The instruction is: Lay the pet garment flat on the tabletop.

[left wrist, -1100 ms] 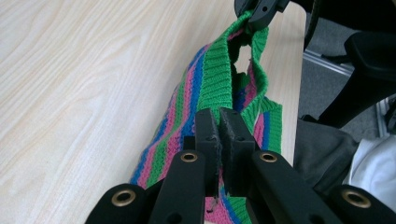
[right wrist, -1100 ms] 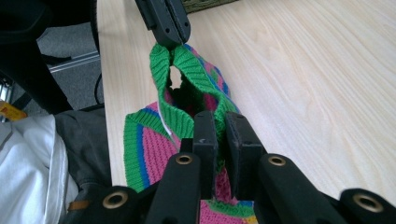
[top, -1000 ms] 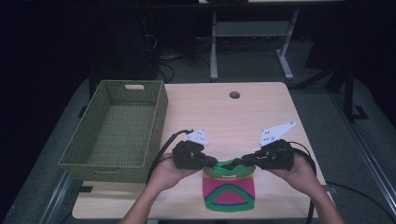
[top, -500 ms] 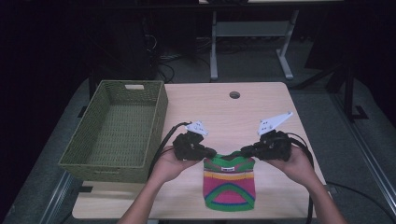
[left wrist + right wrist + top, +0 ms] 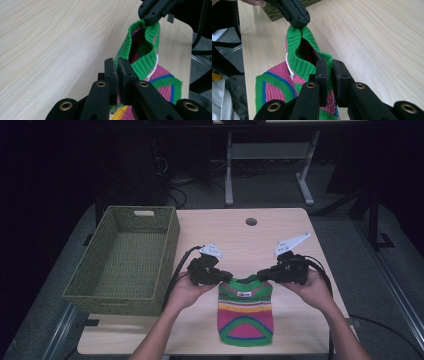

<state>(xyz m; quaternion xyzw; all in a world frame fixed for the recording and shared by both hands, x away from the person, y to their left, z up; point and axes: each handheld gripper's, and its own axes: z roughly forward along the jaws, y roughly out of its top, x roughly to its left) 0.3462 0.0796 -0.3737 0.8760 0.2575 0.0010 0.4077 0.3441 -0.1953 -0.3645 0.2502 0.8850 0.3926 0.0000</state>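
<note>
A small knitted sweater in green, pink, yellow and blue stripes lies flat near the table's front edge, its green ribbed collar held up between both grippers. My left gripper is shut on the collar's left side; its jaws pinch the green rib. On the right side of the collar my right gripper is shut too, and its own view shows the sweater clamped between the pads. Each gripper view shows the other gripper's tip at the collar's far end.
A green woven basket, with nothing in it, stands on the left of the wooden table. A round cable hole sits near the table's back edge. Metal stand legs rise behind the table. The surroundings are dark.
Both grippers have moved away from the person toward the table's middle, pulling the sweater with them; it has gone from bunched up to stretched out flat.
</note>
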